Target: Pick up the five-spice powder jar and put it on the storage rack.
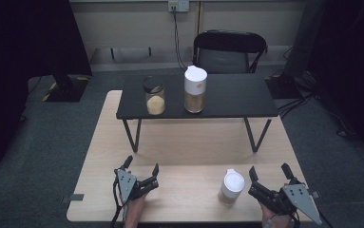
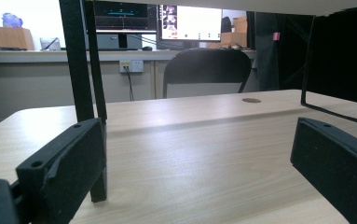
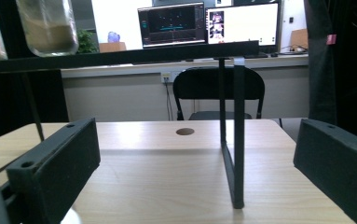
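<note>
On the black raised shelf stand a short glass jar of pale yellow grains with a dark rim and a taller jar with a white lid. A third white-lidded jar rests on the wooden table near its front edge. My right gripper is open just right of that jar, not touching it. My left gripper is open at the front left, with nothing between its jaws. In the left gripper view, the left gripper faces bare tabletop. In the right gripper view, the right gripper faces a shelf leg.
The shelf's black legs stand on the table, with open tabletop beneath the shelf. A black chair is behind the table. Monitors sit on a far counter. The table has a small round hole.
</note>
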`<state>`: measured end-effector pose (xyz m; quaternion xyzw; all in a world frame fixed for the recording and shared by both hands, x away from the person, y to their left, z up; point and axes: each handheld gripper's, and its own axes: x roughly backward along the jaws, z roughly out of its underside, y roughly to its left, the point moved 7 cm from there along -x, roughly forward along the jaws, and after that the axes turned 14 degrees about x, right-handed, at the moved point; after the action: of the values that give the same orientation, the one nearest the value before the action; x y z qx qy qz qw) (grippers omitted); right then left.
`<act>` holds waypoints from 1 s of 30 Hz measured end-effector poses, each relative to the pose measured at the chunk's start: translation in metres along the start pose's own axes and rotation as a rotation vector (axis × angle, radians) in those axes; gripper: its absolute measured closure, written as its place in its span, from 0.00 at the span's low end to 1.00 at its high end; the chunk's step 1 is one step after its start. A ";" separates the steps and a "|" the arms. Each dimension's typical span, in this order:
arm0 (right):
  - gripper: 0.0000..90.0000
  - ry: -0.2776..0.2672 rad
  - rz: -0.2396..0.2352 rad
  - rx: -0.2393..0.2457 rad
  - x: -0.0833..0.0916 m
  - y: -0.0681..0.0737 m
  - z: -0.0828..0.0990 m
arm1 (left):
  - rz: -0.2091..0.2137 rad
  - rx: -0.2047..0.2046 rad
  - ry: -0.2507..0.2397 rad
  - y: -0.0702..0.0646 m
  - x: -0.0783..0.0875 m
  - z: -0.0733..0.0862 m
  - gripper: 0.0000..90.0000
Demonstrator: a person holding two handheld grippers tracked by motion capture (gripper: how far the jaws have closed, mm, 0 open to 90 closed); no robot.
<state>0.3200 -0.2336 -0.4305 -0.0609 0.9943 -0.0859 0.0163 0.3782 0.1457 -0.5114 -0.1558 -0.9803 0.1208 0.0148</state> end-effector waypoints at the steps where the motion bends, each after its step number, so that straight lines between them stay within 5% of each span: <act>1: 0.00 -0.004 -0.005 0.007 0.000 0.002 -0.002 | 0.000 0.000 0.000 0.000 0.000 0.000 0.03; 30: 0.04 -0.029 -0.126 0.039 0.012 0.054 -0.013 | -0.003 0.000 0.000 0.000 0.000 0.000 0.03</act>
<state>0.3017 -0.1804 -0.4267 -0.1245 0.9863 -0.1052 0.0264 0.3782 0.1458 -0.5114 -0.1543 -0.9805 0.1207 0.0149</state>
